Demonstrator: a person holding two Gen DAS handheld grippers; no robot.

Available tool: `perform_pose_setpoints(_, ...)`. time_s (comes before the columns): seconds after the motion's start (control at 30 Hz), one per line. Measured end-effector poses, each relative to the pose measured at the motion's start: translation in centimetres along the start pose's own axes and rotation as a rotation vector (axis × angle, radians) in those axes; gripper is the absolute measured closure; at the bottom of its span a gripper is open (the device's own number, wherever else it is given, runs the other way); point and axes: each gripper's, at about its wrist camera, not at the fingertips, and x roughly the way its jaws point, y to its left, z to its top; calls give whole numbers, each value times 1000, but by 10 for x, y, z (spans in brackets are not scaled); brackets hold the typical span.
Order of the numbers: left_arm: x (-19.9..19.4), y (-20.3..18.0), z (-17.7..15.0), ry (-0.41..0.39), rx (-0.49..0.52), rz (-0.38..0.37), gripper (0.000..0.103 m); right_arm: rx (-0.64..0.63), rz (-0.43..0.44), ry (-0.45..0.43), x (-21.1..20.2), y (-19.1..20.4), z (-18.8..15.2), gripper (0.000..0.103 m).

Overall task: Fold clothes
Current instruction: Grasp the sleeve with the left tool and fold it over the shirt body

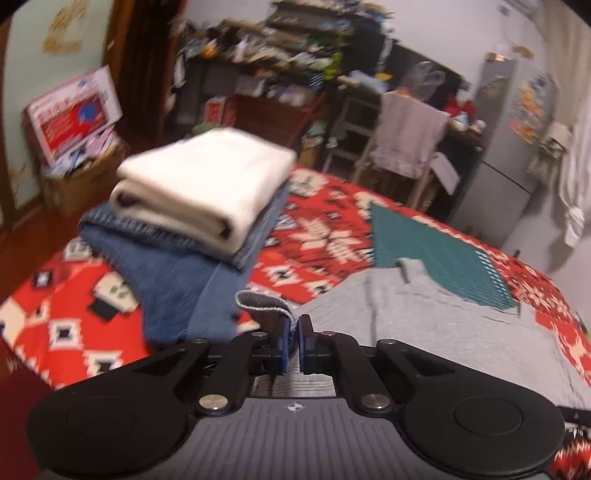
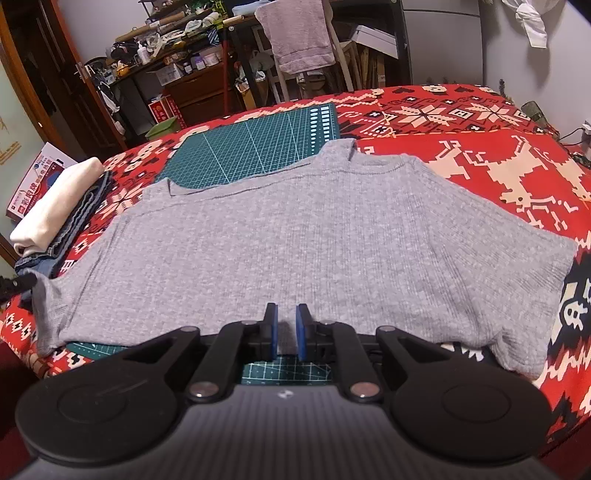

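Note:
A grey ribbed T-shirt (image 2: 314, 236) lies spread flat over a green cutting mat (image 2: 258, 147) on a red patterned blanket (image 2: 480, 166). My left gripper (image 1: 294, 328) is shut on the edge of the shirt's left sleeve (image 1: 266, 306), which curls up out of the blue pads. In the right wrist view my right gripper (image 2: 286, 325) stands at the shirt's near hem, its fingers a small gap apart, with the fabric lying flat in the gap. A folded cream garment (image 1: 207, 184) sits on folded blue jeans (image 1: 177, 273) to the left of the shirt.
The blanket's edge drops off at left and near. Beyond the bed stand a chair draped with a pink towel (image 2: 299, 33), a cluttered desk (image 2: 177, 66), a grey fridge (image 1: 509, 147) and a red-and-white box (image 1: 74, 110) on a carton.

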Motion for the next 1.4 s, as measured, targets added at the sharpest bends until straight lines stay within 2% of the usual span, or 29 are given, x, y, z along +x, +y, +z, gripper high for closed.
perform_pose_setpoints(0.27, -7, -50, 15, -18, 93, -146, 99, 8, 2, -11, -3, -3, 1, 91)
perform_pose_setpoints(0.47, 1, -89, 21, 4, 66, -307, 99, 21, -5, -19, -7, -8, 1, 91)
perform_pose_setpoints(0.73, 12, -142, 15, 22, 102, -443, 99, 47, -20, -27, -12, -17, -1, 91)
perform_pose_setpoints(0.93, 23, -172, 6, 56, 143, -505, 99, 60, -25, -27, -12, -20, -2, 91)
perform_pose_setpoints(1.2, 58, -194, -9, 147, 165, -521, 99, 67, -29, -27, -11, -18, -3, 91)
perform_pose_setpoints(1.4, 78, -197, -20, 217, 145, -542, 97, 68, -31, -19, -11, -17, -5, 91)
